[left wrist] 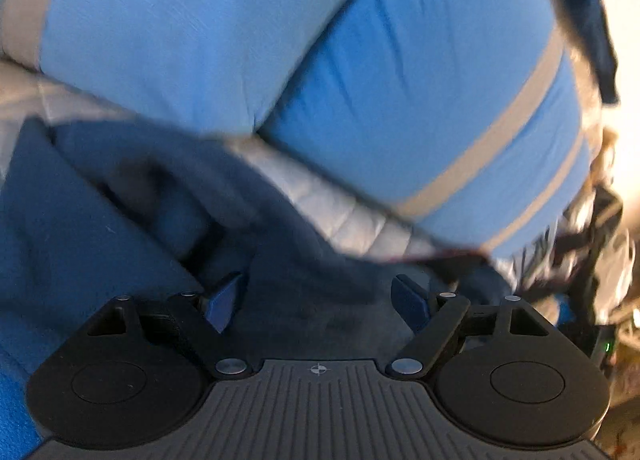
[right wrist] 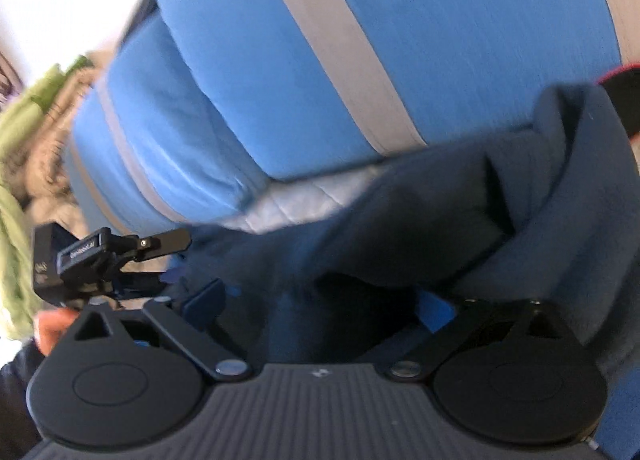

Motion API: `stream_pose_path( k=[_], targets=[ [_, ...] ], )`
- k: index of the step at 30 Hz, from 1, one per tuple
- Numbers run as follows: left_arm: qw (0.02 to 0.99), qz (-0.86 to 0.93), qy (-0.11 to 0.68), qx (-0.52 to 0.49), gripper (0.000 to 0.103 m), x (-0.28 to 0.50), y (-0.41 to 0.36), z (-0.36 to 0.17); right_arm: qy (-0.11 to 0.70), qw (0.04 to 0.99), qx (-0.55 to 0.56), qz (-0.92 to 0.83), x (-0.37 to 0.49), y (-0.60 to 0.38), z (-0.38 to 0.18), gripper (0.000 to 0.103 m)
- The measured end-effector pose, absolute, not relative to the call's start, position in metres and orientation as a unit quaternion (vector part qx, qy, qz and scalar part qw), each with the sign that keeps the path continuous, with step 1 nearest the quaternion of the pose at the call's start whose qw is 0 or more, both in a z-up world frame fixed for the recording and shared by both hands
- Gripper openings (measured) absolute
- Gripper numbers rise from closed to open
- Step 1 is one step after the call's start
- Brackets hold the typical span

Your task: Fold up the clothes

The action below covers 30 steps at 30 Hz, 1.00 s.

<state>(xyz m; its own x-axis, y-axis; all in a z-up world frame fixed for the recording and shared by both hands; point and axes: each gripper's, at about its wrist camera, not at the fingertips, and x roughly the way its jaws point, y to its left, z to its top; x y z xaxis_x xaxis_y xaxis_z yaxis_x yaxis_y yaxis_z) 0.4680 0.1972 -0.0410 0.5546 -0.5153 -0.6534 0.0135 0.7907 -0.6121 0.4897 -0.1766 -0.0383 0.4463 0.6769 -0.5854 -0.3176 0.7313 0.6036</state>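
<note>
Lying rumpled on the bed, the dark navy garment (left wrist: pixel 132 220) spreads in front of the blue pillows (left wrist: pixel 420 100) with grey stripes. Left gripper (left wrist: pixel 320 300) is spread wide, cloth beneath its fingers but not pinched. Right gripper (right wrist: pixel 320 300) also stands released, a thick fold bunched between its fingers (right wrist: pixel 204 300), unpressed. Fabric looks soft, limp, fleecy and light; likely to sag. Best hold: a hem edge or corner, not the bulk.

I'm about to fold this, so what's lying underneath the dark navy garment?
Under the dark navy garment a pale quilted sheet shows at its edge, with blue grey-striped bedding beyond. Whatever lies beneath the garment's middle is covered, so I cannot tell.
</note>
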Motion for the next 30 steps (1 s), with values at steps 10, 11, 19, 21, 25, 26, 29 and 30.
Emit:
stream_pose_path(
  k=[10, 11, 19, 21, 25, 26, 29, 30],
  targets=[
    [0.827, -0.145, 0.429, -0.333, 0.026, 0.486, 0.204, -0.027, 0.448, 0.788, 0.283, 0.314, 0.508, -0.175, -0.04, 0.02],
    [0.822, -0.142, 0.429, -0.346, 0.026, 0.49, 0.205, -0.026, 0.448, 0.783, 0.301, 0.311, 0.513, -0.177, -0.038, 0.02],
    [0.724, -0.093, 0.446, -0.517, 0.027, 0.51, 0.227, -0.031, 0.478, 0.717, 0.424, 0.278, 0.545, -0.193, -0.031, 0.02],
    [0.694, -0.083, 0.454, -0.552, 0.027, 0.511, 0.23, -0.033, 0.486, 0.697, 0.454, 0.268, 0.547, -0.196, -0.034, 0.02],
    [0.685, -0.085, 0.462, -0.557, 0.027, 0.501, 0.226, -0.029, 0.499, 0.668, 0.49, 0.255, 0.546, -0.2, -0.036, 0.02],
    [0.685, -0.086, 0.463, -0.556, 0.027, 0.497, 0.224, -0.028, 0.504, 0.667, 0.486, 0.253, 0.544, -0.2, -0.034, 0.02],
    [0.695, -0.092, 0.475, -0.532, 0.027, 0.486, 0.221, -0.024, 0.513, 0.673, 0.471, 0.25, 0.536, -0.196, -0.03, 0.02],
    [0.701, -0.096, 0.479, -0.519, 0.029, 0.483, 0.221, -0.023, 0.515, 0.677, 0.464, 0.248, 0.532, -0.196, -0.028, 0.024]
  ],
)
